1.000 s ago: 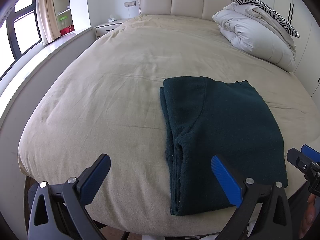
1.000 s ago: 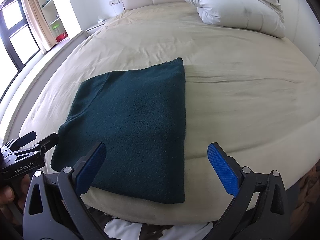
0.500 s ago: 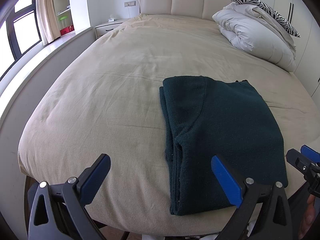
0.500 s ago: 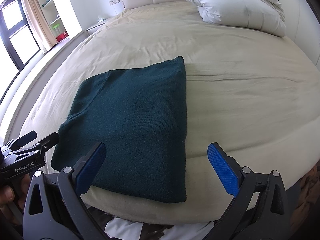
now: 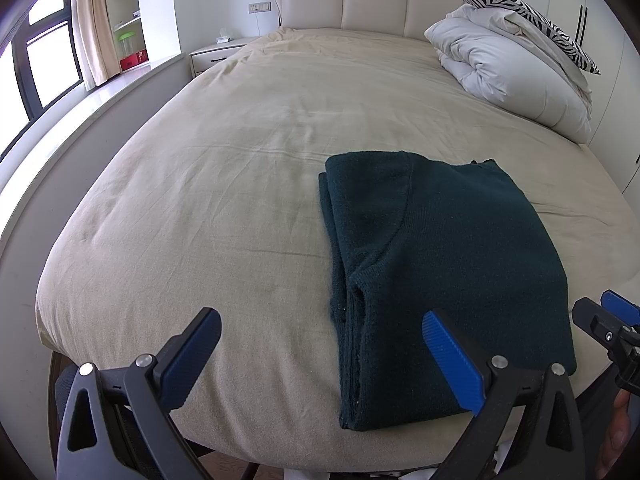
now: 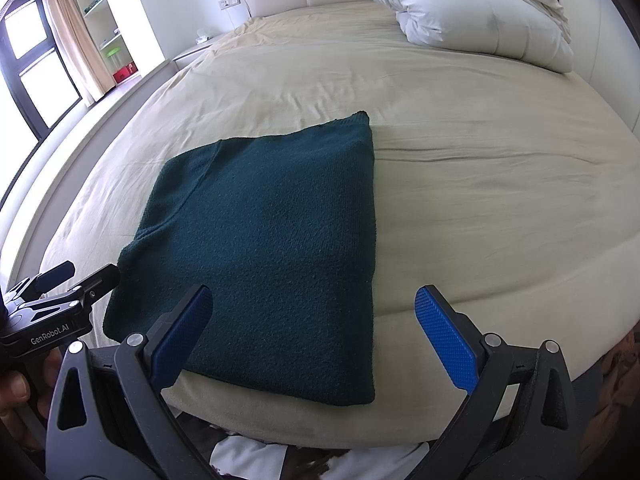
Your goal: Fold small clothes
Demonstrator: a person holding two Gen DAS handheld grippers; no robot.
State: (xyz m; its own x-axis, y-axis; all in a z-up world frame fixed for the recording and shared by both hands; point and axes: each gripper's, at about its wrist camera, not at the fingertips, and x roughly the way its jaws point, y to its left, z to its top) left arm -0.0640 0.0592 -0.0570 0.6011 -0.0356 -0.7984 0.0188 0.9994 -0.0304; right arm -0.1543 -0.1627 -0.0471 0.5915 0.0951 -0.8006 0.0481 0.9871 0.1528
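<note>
A dark green knit garment (image 5: 448,264) lies folded into a flat rectangle near the front edge of the bed; it also shows in the right wrist view (image 6: 272,248). My left gripper (image 5: 320,344) is open and empty, held just short of the garment's near left corner. My right gripper (image 6: 312,320) is open and empty, over the garment's near right edge. Each gripper shows at the side of the other's view, the left gripper (image 6: 60,280) and the right gripper (image 5: 604,316).
The garment rests on a beige bed cover (image 5: 240,152). A folded white duvet (image 5: 516,76) and a zebra-print pillow (image 5: 520,4) sit at the far right by the headboard. A nightstand (image 5: 216,54) stands at the far left. White cloth (image 6: 248,456) lies on the floor below the bed's edge.
</note>
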